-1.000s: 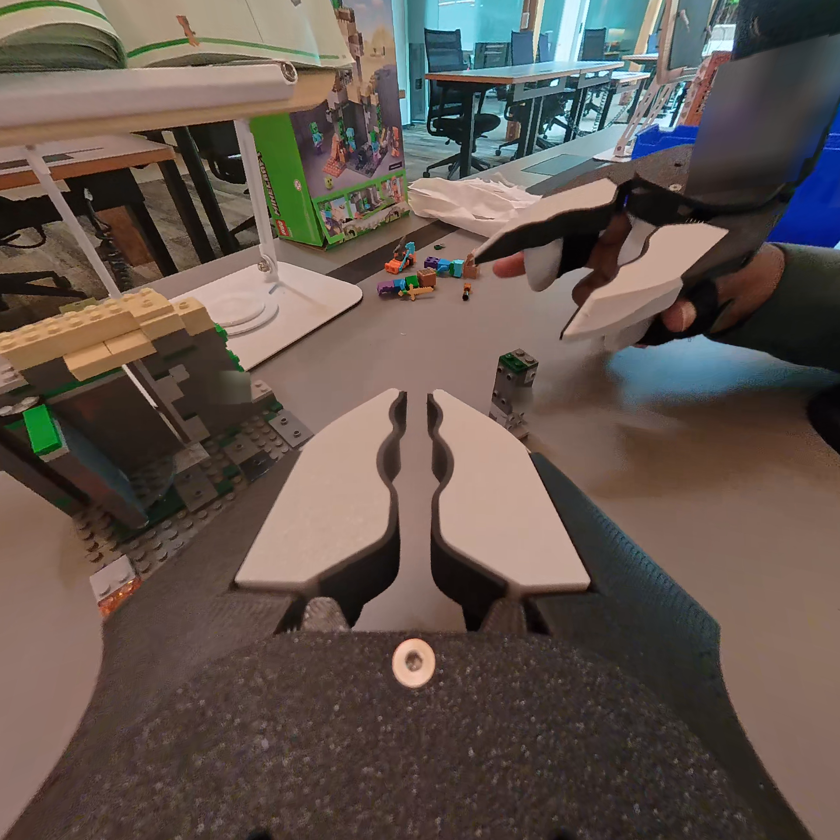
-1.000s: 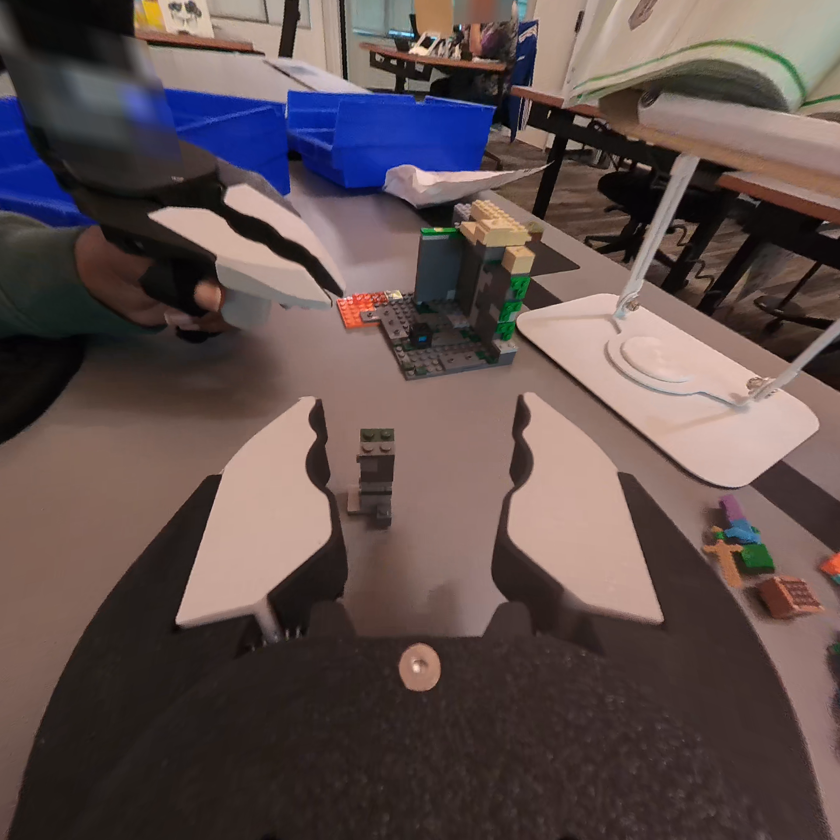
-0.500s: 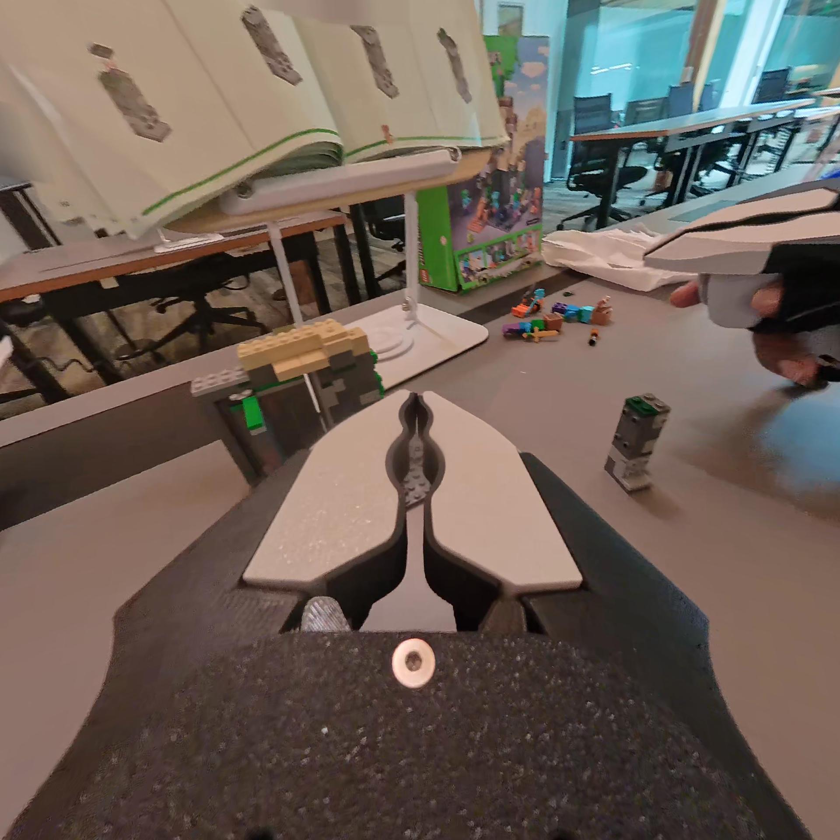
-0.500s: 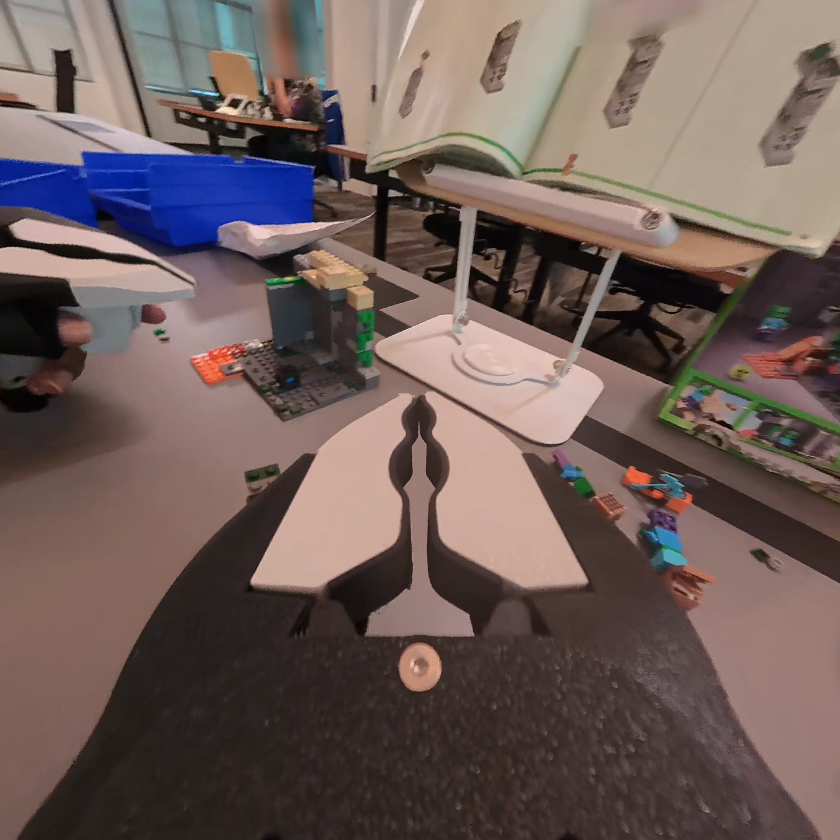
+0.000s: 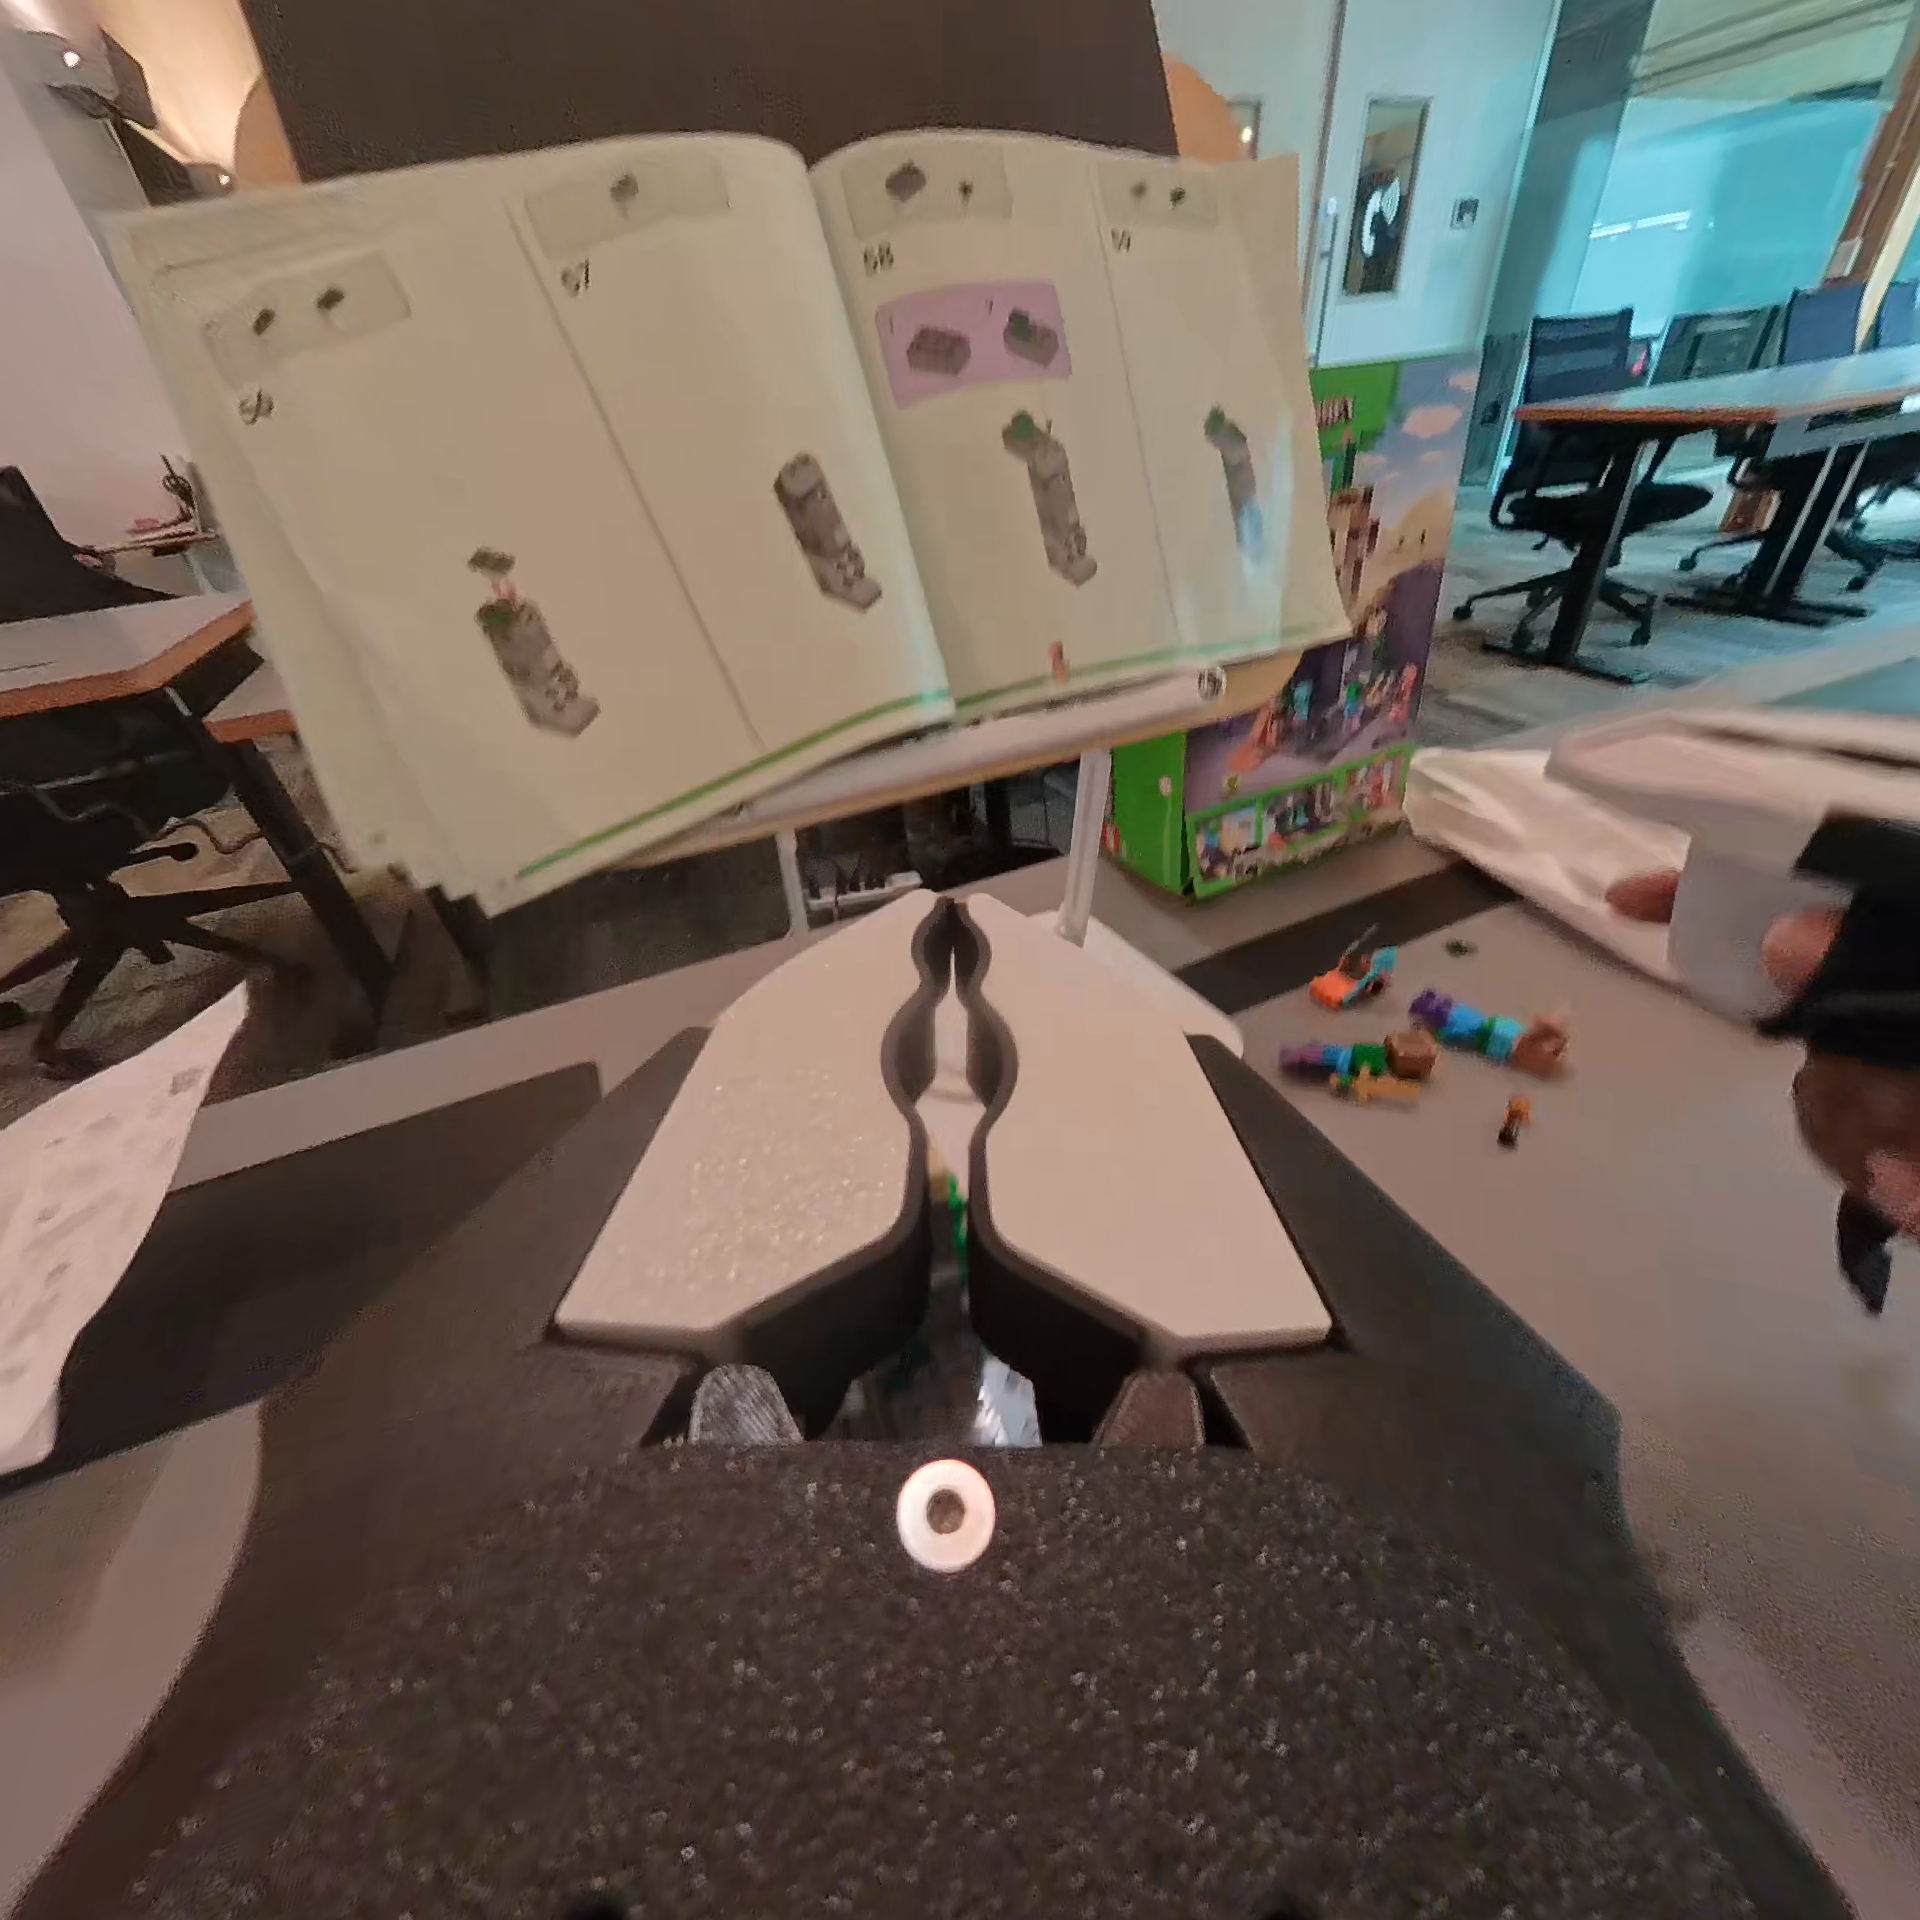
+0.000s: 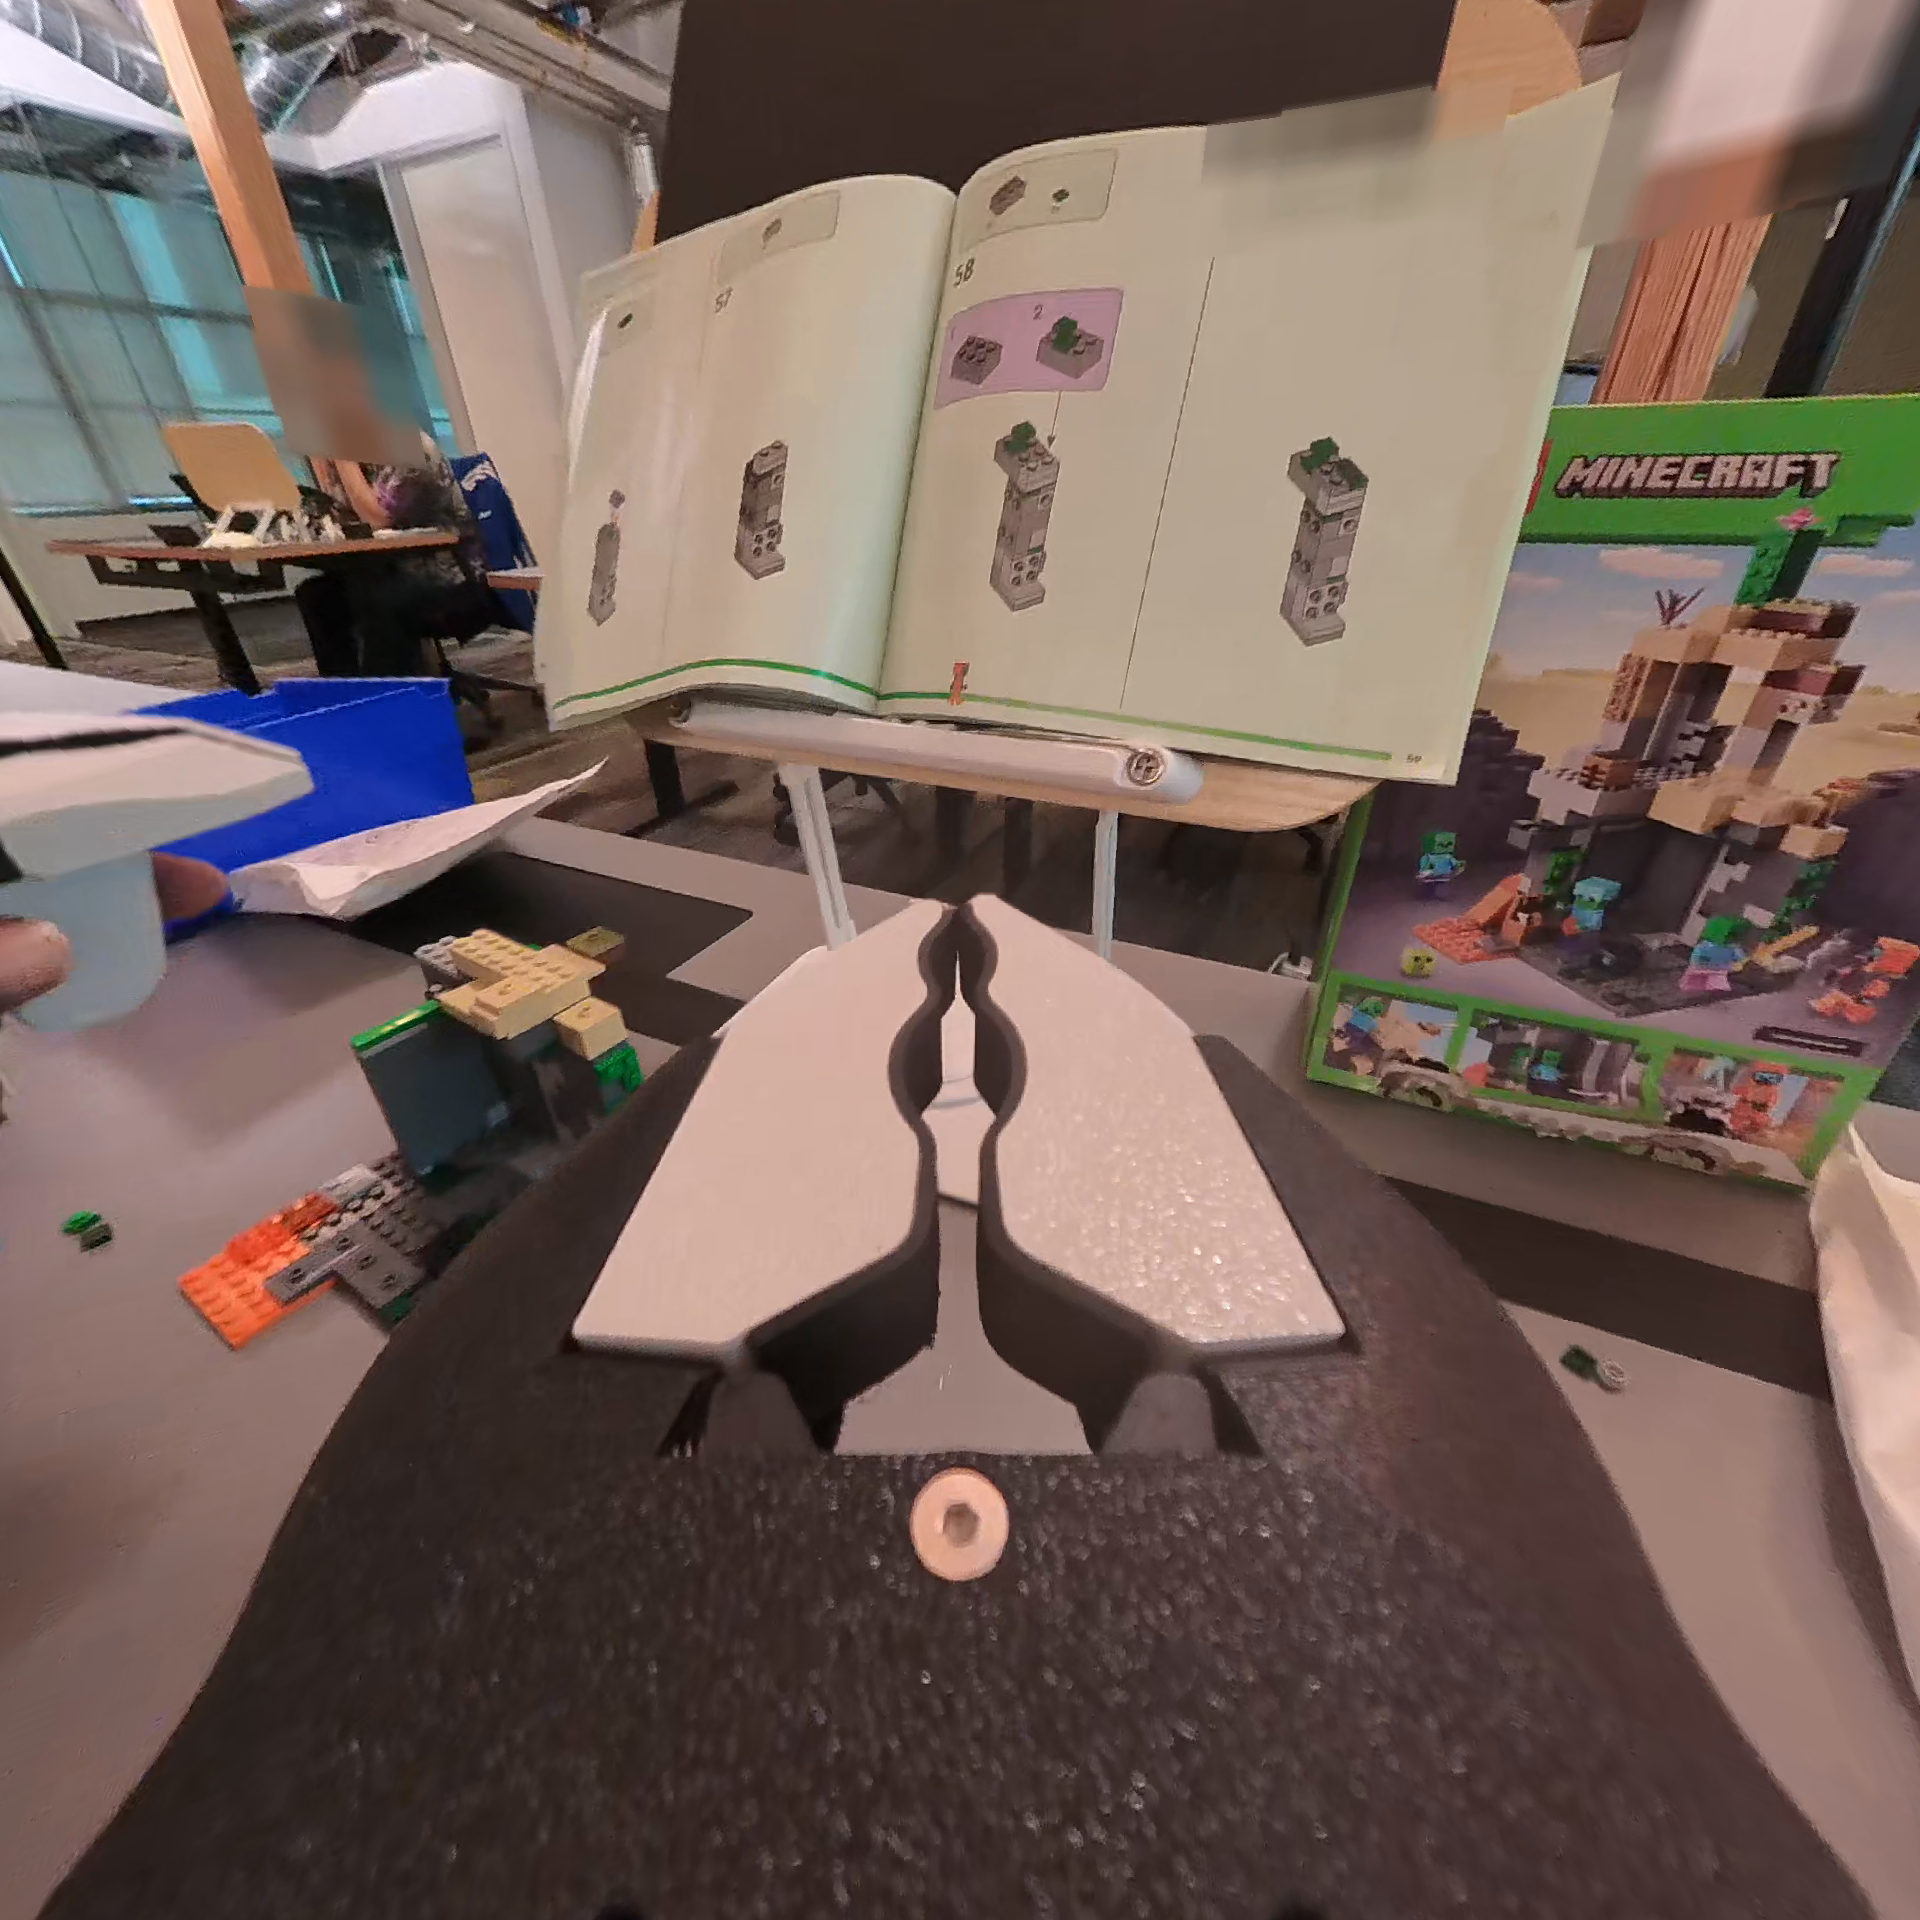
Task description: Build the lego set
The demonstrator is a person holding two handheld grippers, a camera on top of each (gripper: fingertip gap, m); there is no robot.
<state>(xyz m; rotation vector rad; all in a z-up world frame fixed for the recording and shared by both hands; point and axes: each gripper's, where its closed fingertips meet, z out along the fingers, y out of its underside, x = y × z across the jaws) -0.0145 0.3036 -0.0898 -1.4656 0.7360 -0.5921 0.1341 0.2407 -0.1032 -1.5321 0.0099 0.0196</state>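
Both claws closed, empty: left claw (image 5: 951, 914), right claw (image 6: 956, 914), raised toward open instruction book (image 6: 1039, 468) on stand. Partly built model (image 6: 499, 1049) on bench (image 6: 208, 1455), left of right claw. Loose pieces (image 5: 1423, 1039) right of left claw.

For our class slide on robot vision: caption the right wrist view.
Shut hand-held gripper faces an open instruction booklet on a stand, partly built model to its left.

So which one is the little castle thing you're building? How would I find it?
Find the open instruction book on its white stand, then look down and left on the grey table. The half-built model stands there, a dark grey wall topped with tan plates. Unlike the loose bricks, it sits on a studded base with an orange corner.
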